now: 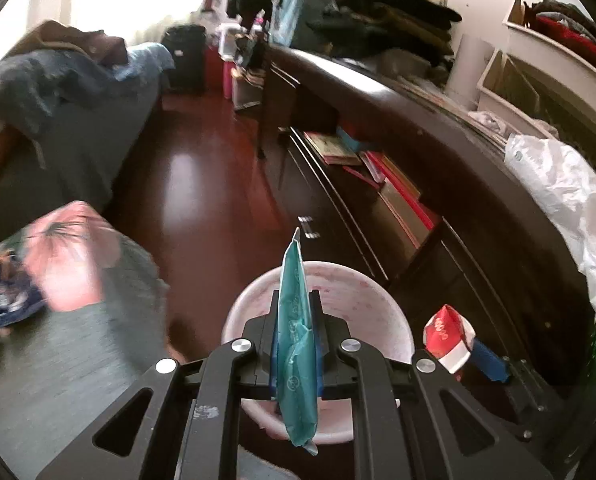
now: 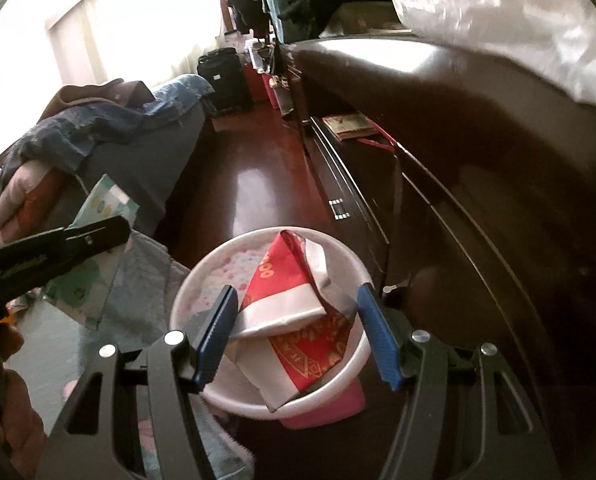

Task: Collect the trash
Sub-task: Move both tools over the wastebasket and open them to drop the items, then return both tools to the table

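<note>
Nearest the left wrist camera, the left claw (image 1: 296,332) is clamped tight on a teal wrapper (image 1: 296,320), which stands on edge between the blue pads and pokes out both above and below them. It hangs directly over a white bin (image 1: 394,316) with a pink-speckled inside, standing on the dark red wooden floor (image 1: 202,184). Off to the side in that view, the right claw's blue finger shows next to a red and white wrapper (image 1: 446,338).

From the right wrist, the right claw (image 2: 296,334) is spread wide above the same bin (image 2: 186,284), its pads well apart and gripping nothing. The red and white wrapper (image 2: 294,300) lies crumpled inside the bin, between the two pads. A dark wooden surface (image 2: 478,92) runs along the right, carrying a clear plastic bag (image 2: 510,8).
</note>
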